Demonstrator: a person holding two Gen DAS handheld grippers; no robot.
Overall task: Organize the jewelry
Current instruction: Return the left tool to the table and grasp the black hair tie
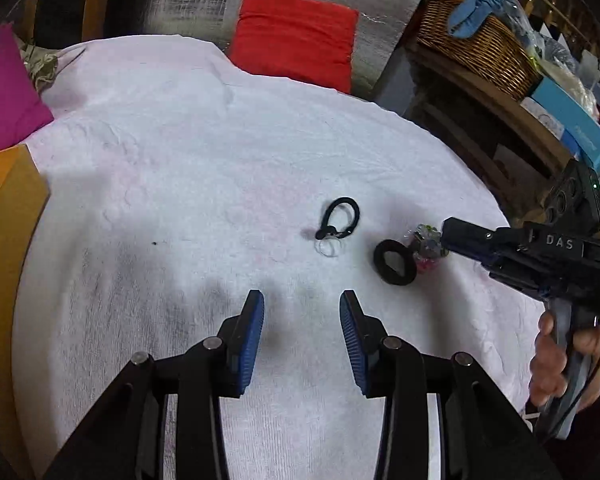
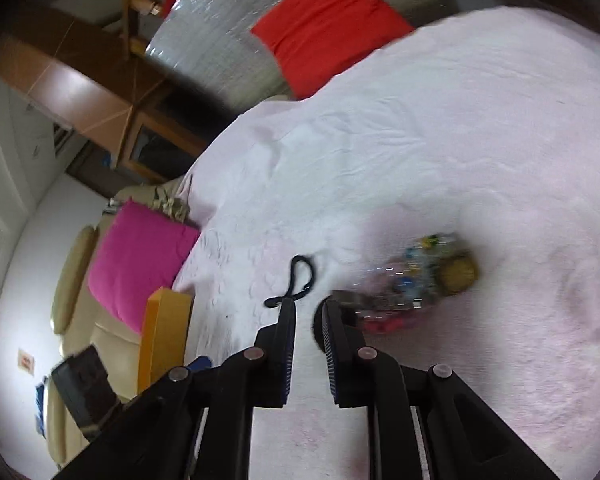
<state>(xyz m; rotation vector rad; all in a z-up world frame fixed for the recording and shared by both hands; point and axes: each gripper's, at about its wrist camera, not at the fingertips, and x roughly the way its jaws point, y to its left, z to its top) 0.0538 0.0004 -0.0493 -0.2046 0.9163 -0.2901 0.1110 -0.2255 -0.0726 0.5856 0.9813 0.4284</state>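
Observation:
On the white towel (image 1: 220,152) lie a thin black hair tie (image 1: 340,218) with a clear elastic loop (image 1: 327,249) beside it, a thick black scrunchie (image 1: 395,262), and a small clear box of colourful beads (image 1: 427,242). My left gripper (image 1: 302,312) is open and empty, hovering near the towel's front. My right gripper (image 1: 446,236) comes in from the right, its tip at the bead box. In the right wrist view the right gripper (image 2: 309,312) has a narrow gap with nothing between the fingers; the blurred bead box (image 2: 416,284) lies just right of them and the hair tie (image 2: 298,280) ahead.
A red cushion (image 1: 296,32) and a magenta cushion (image 1: 4,92) lie beyond the towel. A wooden edge (image 1: 4,216) borders the left. A wicker basket (image 1: 476,40) and blue boxes (image 1: 572,128) sit at the right.

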